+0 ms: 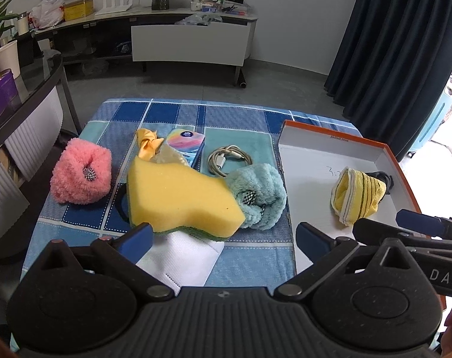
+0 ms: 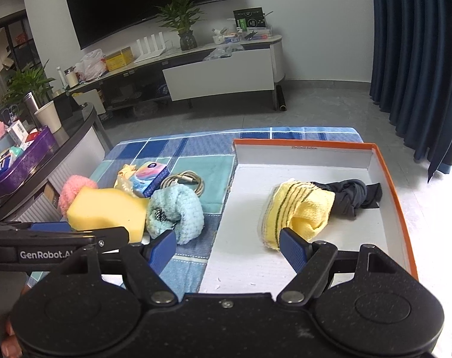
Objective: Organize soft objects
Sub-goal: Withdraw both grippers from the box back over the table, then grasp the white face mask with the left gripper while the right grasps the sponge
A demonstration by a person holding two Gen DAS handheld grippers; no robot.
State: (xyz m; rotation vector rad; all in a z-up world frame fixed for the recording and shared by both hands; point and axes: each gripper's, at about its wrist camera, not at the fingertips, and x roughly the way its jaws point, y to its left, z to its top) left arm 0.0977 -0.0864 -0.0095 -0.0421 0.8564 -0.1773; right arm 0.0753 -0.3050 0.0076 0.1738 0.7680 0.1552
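On the blue checked cloth (image 1: 172,113), soft things wait beside an orange-rimmed box (image 2: 399,197).
Both the left hand-held gripper (image 1: 223,238) and right hand-held gripper (image 2: 227,247) gape empty; yellow sponge (image 1: 178,197), teal fluffy piece (image 1: 261,194) and pink fluffy piece (image 1: 80,176) lie outside, the yellow striped cloth (image 2: 297,211) inside the box.

Both cameras ride the handheld grippers, angled downward and close over the checked blue cloth (image 1: 178,113). The left looks across the yellow sponge (image 1: 181,197); the right looks more over the orange-rimmed box (image 2: 396,185). Both share these and the TV cabinet (image 2: 220,74) behind.
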